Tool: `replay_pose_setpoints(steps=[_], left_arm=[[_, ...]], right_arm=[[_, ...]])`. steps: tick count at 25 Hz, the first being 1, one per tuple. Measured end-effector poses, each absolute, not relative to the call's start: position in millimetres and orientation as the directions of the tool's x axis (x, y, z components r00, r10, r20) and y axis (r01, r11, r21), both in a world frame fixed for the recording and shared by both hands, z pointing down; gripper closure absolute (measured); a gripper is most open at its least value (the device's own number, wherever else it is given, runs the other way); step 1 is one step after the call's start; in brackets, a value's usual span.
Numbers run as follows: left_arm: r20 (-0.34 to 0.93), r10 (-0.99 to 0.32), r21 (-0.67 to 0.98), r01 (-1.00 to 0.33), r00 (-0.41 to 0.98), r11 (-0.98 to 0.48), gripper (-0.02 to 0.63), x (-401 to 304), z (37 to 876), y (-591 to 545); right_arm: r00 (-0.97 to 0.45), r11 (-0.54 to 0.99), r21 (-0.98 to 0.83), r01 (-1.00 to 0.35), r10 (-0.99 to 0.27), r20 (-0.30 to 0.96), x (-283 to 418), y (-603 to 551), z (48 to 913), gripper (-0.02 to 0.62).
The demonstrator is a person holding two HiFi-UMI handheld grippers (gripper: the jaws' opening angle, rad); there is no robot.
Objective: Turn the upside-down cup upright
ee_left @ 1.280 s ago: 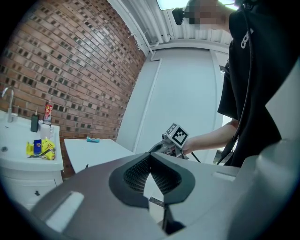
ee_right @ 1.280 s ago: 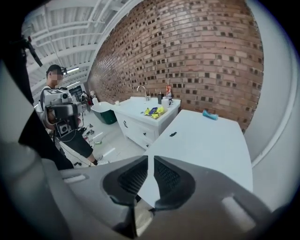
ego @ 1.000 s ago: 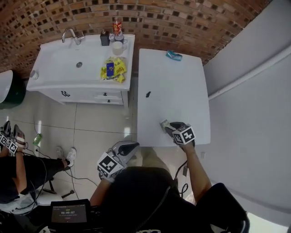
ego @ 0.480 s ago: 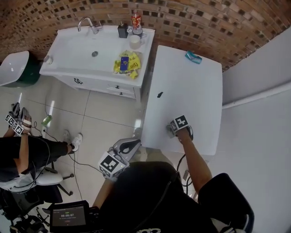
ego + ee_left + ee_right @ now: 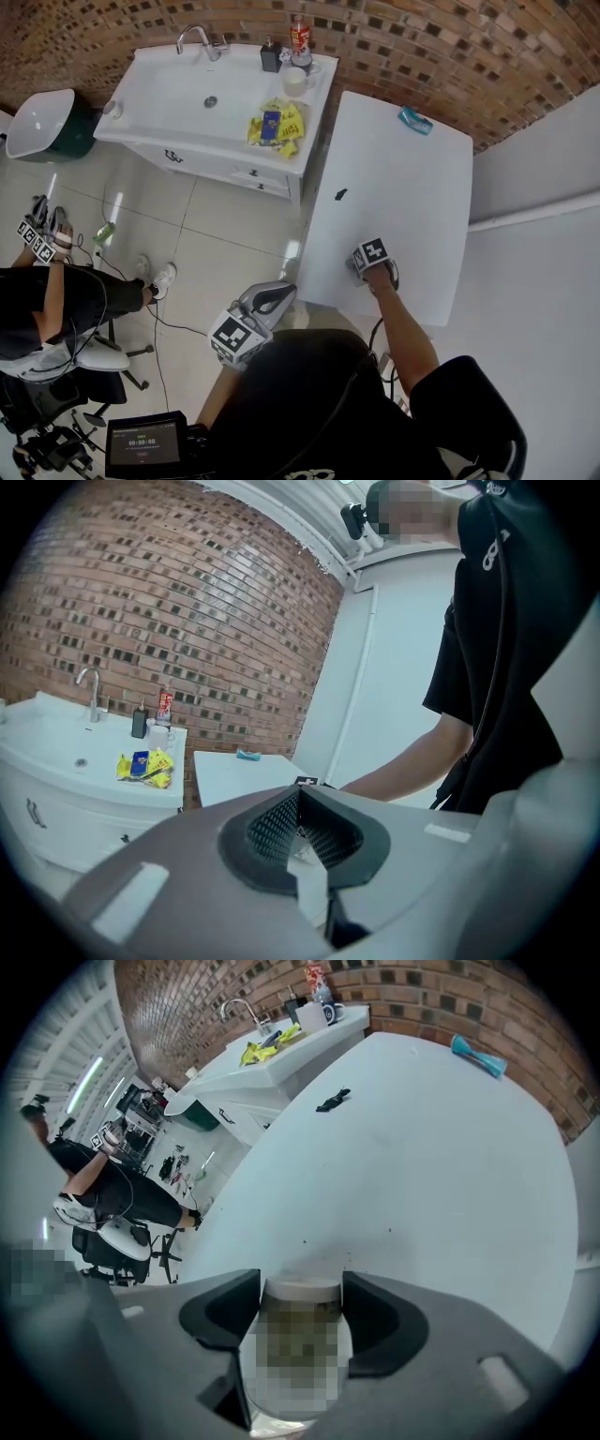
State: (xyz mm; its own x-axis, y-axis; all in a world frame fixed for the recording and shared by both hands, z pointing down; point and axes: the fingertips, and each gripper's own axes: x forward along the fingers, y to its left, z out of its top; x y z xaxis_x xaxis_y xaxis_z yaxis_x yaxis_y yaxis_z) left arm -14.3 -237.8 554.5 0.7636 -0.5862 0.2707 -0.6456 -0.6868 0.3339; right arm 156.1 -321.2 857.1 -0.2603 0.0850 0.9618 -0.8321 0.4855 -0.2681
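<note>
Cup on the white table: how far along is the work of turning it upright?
Done: the right gripper is at the pale cup on the white table. In hand: its jaws straddle the cup, seemingly not pressing yet. Remaining: grip, lift, flip, set down.

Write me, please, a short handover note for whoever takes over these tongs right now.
Left tongs: shut and empty, held off the near-left corner of the white table.
Right tongs: pointing steeply down near the table's near edge, open, with the cup standing between them. The pads sit close beside it, with no clear squeeze.
Done: the cup is straddled. Which way up it stands cannot be read here, so check it first.
Left: if its mouth faces down, probably close on it, lift, flip it and set it upright on the table.
</note>
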Motion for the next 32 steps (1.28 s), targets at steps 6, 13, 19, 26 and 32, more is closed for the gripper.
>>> replay_pose_setpoints(steps=[6,13,19,26,32], left_arm=[[0.263,-0.567,0.323,-0.625,0.781,-0.711,0.592,-2.4,556.4,-243.7],[0.26,-0.511,0.315,-0.572,0.819,-0.757,0.592,16.4,548.4,-245.8],[0.248,-0.496,0.308,-0.553,0.832,-0.774,0.592,21.0,546.7,-246.2],[0.246,-0.506,0.299,-0.561,0.827,-0.772,0.592,18.2,548.8,-246.4],[0.242,-0.509,0.32,-0.563,0.826,-0.761,0.591,18.0,549.4,-241.9]], right_arm=[[-0.331,0.466,-0.292,-0.835,-0.001,0.944,162.0,-324.0,831.6,0.333],[-0.402,0.456,-0.299,-0.838,-0.144,0.904,171.0,-324.5,799.8,0.334],[-0.422,0.502,-0.258,-0.826,-0.245,0.873,170.4,-322.1,795.2,0.336],[-0.376,0.589,-0.166,-0.791,-0.255,0.891,163.4,-301.0,802.6,0.336],[-0.347,0.652,-0.095,-0.752,-0.269,0.899,153.8,-285.4,806.0,0.336]])
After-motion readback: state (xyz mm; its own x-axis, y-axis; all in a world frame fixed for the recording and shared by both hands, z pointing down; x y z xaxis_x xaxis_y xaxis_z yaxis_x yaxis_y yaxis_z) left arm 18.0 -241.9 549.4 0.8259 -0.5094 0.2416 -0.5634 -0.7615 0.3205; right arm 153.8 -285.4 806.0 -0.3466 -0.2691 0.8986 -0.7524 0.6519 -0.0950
